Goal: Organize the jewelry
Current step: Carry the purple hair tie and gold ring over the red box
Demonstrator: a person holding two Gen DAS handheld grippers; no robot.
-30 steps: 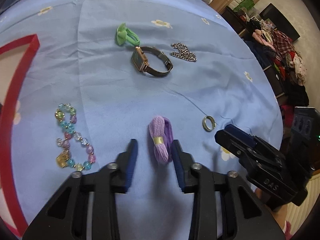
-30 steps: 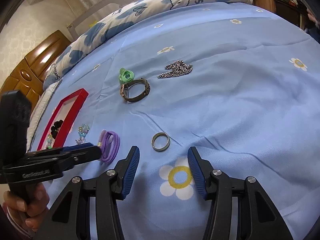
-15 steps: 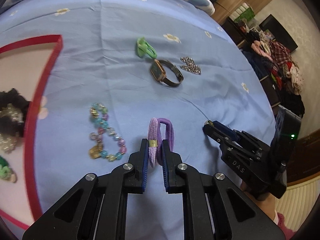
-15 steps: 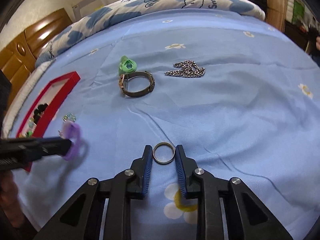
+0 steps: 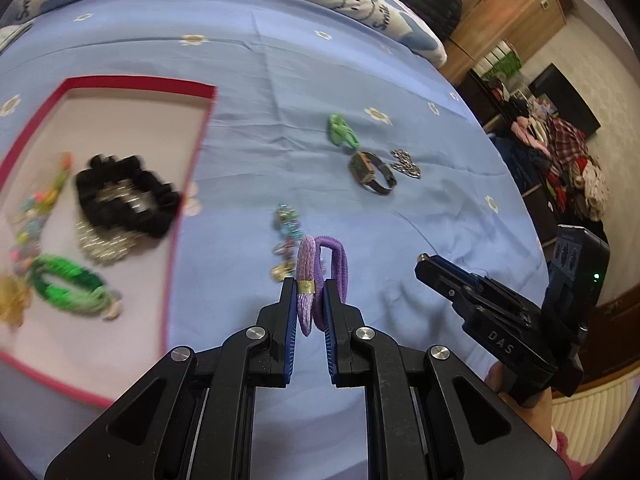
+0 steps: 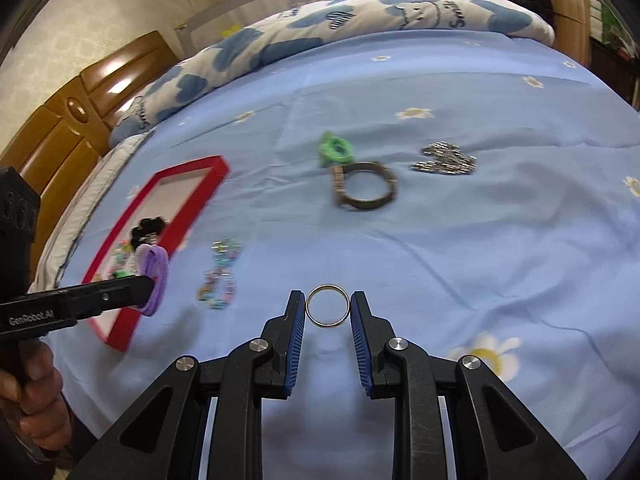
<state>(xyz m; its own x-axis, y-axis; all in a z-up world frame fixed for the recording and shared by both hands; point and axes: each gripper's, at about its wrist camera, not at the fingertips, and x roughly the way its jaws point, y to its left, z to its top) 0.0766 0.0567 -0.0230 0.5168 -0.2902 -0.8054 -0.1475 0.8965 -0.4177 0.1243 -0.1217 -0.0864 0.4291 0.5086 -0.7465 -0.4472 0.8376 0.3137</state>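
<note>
Blue flowered bedsheet (image 5: 320,80) carries everything; patterned duvet (image 6: 360,28) bunched along the far edge. Red-rimmed tray (image 5: 196,152) sits on the sheet, left side in both views. Already in it: black scrunchie (image 5: 120,196), a silvery beaded piece touching the scrunchie's near side, green hair tie (image 5: 64,284), plus small colourful bits at the tray's left edge, too blurred to identify.

Left gripper (image 5: 310,292): jaws nearly closed, clamped on the purple hair tie (image 5: 320,272), lifted off the sheet. The right wrist view puts it over the tray's near rim.

Right gripper (image 6: 327,304): jaws have just been closing, now pinched on the metal ring (image 6: 327,311), pads touching both sides, ring upright between the tips.

Loose on the sheet:
- beaded bracelet (image 6: 220,276), between tray and grippers, partly hidden behind the purple tie in the left wrist view
- wristwatch (image 6: 362,186), further out
- second green hair tie (image 6: 334,148), just beyond the watch, touching or nearly
- silver chain (image 6: 444,164), just right of the watch, apart from it

A hand (image 6: 32,408) shows on the left gripper's grip. Pile of clothes (image 5: 568,160) beside the bed.
</note>
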